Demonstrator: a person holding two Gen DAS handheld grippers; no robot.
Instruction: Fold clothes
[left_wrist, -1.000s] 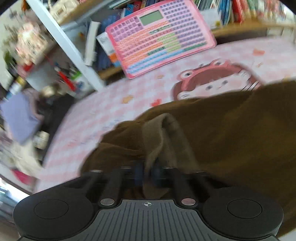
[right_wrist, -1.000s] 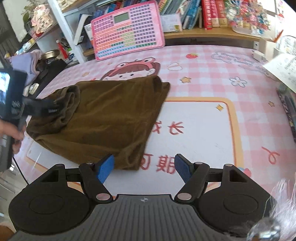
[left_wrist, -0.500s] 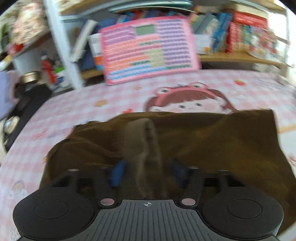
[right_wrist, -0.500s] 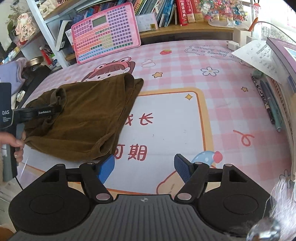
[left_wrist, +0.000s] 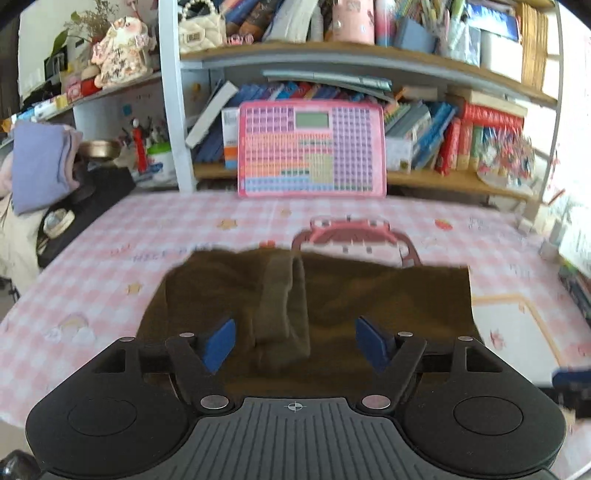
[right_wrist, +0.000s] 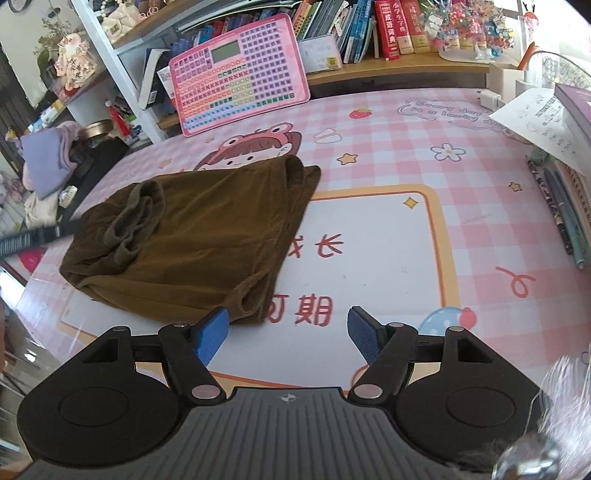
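At the lower centre of the left wrist view, the left gripper (left_wrist: 293, 343) has its jaws spread wide over the brown garment (left_wrist: 332, 302), clasping nothing. In the right wrist view the garment (right_wrist: 207, 229) lies folded on the pink checked surface (right_wrist: 461, 184), centre-left; the right gripper (right_wrist: 288, 332) gapes wide just beside its near hem, empty.

Pink keyboard toy (right_wrist: 240, 83), red books (right_wrist: 400, 27), pens (right_wrist: 565, 218), purple cloth (left_wrist: 40, 170)

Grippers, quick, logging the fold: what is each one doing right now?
Left gripper: open, holding nothing, above the brown garment.
Right gripper: open, empty.
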